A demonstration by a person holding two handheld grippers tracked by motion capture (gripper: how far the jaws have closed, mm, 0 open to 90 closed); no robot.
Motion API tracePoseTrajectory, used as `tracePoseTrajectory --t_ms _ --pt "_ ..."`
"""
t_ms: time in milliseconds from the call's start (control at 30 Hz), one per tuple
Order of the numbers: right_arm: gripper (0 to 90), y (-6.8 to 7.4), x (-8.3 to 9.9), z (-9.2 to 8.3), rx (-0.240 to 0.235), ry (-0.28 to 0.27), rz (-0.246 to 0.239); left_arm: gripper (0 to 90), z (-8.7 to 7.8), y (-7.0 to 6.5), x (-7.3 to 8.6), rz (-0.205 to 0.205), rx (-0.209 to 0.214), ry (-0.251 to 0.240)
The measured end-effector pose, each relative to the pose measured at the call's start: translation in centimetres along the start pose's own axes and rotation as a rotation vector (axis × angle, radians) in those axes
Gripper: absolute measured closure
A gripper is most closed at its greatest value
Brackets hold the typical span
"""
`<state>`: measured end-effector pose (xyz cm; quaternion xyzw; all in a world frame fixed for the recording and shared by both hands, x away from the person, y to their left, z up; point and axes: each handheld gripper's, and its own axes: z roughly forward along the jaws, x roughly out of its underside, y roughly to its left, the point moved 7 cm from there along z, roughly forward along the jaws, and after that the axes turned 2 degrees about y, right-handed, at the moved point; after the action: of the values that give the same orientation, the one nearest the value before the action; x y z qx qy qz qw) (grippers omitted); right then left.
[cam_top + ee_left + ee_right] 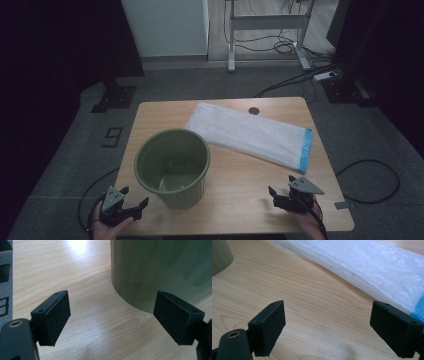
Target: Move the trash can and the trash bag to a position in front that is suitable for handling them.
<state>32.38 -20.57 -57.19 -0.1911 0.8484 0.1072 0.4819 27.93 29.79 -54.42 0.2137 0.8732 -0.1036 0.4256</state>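
green bin (172,167) stands upright and empty on the worktop (240,185), near the front edge. folded white plastic bag (250,134), blue strip at one end, lies flat behind and to its right, apart from the bin. left claw (134,199) sits low just beside the bin's left wall, jaws wide apart, nothing between them. right claw (281,185) rests on the worktop just short of the bag's blue end, jaws also apart and empty. placement suggests one claw per item: left to steady the bin, right to lift the bag, probably to line the bin.
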Motion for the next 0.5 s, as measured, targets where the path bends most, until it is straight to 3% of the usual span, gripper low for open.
tracePoseTrajectory --t_ms 100,133,167,300,400,500 --pt "12.7 -0.2 0.0 -0.1 0.005 -0.005 0.005 13.6 -0.5 -0.1 -0.2 0.011 0.033 -0.020" --pt "12.7 -0.3 0.1 -0.1 0.009 -0.004 0.005 13.7 -0.6 -0.3 -0.2 0.013 0.065 -0.021" --pt "12.8 -0.5 0.2 -0.2 0.011 -0.004 0.007 13.9 -0.6 -0.3 -0.2 0.013 0.065 -0.021" --pt "13.0 -0.7 0.4 -0.2 0.016 0.009 0.004 13.8 -1.2 -1.1 -0.9 0.025 0.158 -0.054" --pt "13.0 -0.7 0.5 -0.2 0.015 0.015 0.005 13.8 -1.6 -1.9 -1.5 0.066 0.202 -0.075" --pt "13.0 -0.8 0.6 -0.1 0.014 0.020 0.002 13.9 -2.0 -2.9 -2.1 0.083 0.296 -0.116"
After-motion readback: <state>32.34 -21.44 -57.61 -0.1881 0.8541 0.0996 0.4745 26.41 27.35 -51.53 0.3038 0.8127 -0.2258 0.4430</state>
